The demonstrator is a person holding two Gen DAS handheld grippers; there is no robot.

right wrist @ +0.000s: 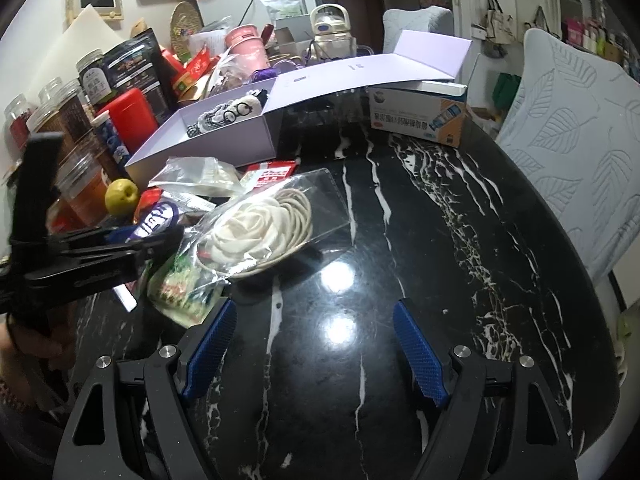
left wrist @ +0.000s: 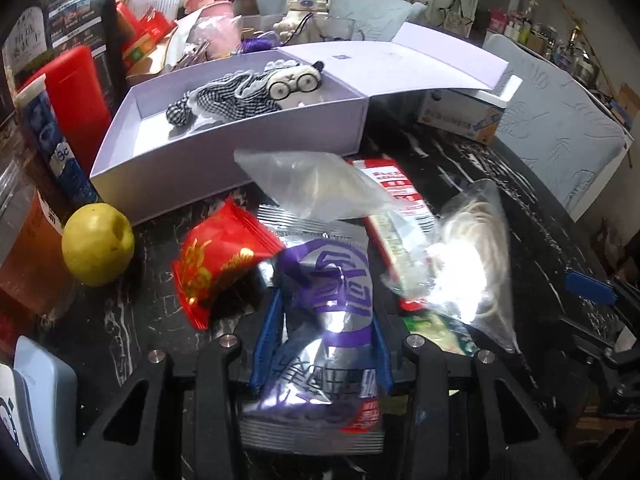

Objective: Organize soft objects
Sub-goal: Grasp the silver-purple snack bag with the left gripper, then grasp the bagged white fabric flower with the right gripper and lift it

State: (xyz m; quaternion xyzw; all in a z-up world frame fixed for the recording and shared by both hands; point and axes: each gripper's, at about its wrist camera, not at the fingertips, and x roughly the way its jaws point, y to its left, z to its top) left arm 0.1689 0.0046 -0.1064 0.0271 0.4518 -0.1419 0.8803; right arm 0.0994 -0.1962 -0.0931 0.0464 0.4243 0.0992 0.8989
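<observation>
left tongs [left wrist: 322, 344] clamped on silver-purple packet [left wrist: 328, 320] | right tongs [right wrist: 316, 350] wide, empty | risk: slippery foil sliding free before lavender box [left wrist: 224, 160] at 11 o'clock | may snag clear bag [left wrist: 312, 188]

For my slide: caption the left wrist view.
Left gripper shut on silver-purple snack packet, lavender box open ahead.

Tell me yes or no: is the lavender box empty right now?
No. The lavender box already holds a checkered cloth piece and a plush toy with round glasses.
</observation>
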